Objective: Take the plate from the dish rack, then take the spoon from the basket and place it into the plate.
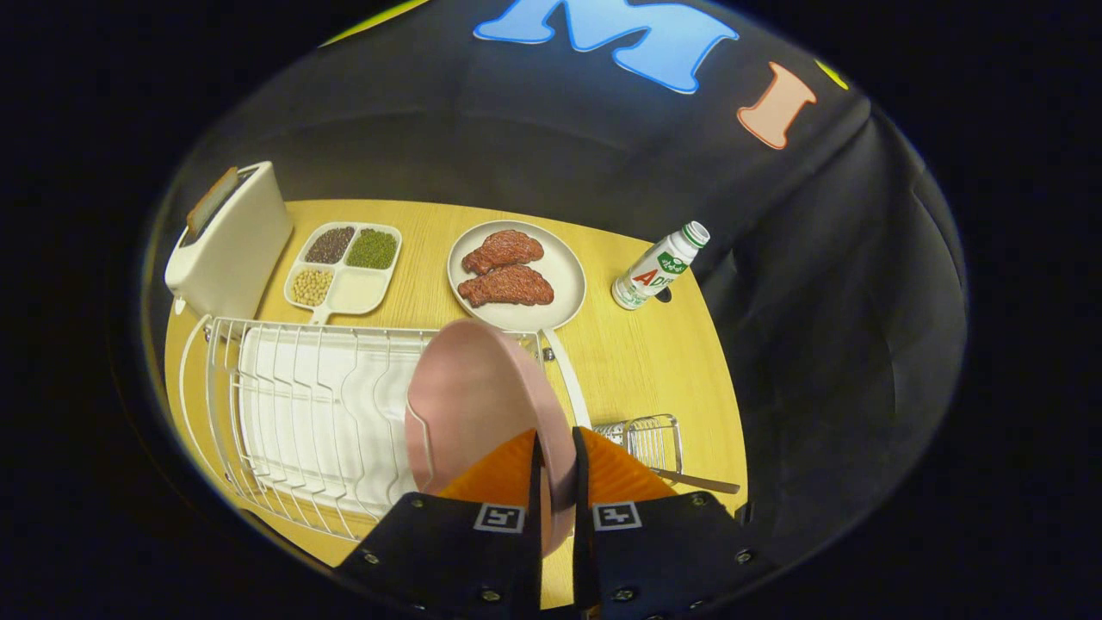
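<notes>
I'm reading the table left to right. Toaster (231,241) is sitting at the far left corner, with the divided tray (344,267) of beans and grains just beside it. The dish rack (293,413) is spanning the near left, its wire slots looking bare apart from the right end.

I'm clamping the pink plate (469,405) there: it's standing on edge, tilted, its rim running down between the orange fingers (504,474) of the gripper (557,469). Both pads are pressing on it, jaws nearly together. I can't tell whether its lower edge is sitting in the rack wires or hanging clear.

Beyond it a pan (516,275) is holding two steaks, handle pointing toward me. A bottle (659,267) is standing further right.

The small wire basket (646,439) is sitting just right of the fingers, the spoon (693,480) handle poking out of it.

Step in hand, I judge: plate extraction, first half of the task. Next move is calling for lifting straight up out of the slots, then laying the plate flat on bare table (637,362) before going for the spoon.
</notes>
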Action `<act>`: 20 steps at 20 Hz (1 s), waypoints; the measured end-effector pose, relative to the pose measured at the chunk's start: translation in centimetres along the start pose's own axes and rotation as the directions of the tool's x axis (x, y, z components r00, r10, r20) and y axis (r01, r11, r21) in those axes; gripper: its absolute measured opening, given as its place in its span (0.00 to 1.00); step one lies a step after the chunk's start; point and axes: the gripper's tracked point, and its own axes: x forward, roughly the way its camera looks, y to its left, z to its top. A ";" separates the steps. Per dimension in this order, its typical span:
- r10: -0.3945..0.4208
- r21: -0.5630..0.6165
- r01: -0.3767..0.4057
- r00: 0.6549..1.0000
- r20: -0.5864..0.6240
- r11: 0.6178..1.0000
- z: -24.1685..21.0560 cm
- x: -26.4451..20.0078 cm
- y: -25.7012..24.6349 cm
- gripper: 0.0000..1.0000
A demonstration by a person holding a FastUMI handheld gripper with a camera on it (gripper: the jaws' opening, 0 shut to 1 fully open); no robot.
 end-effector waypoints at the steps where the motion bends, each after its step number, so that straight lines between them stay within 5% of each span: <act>1: -0.005 -0.013 0.005 1.000 -0.004 1.000 0.1 -0.2 0.0 0.14; 10: -0.124 -0.108 0.128 0.991 0.041 0.986 2.1 -2.6 -0.6 0.14; 20: -0.021 0.015 0.020 0.994 0.108 1.000 2.5 -7.1 -5.3 0.14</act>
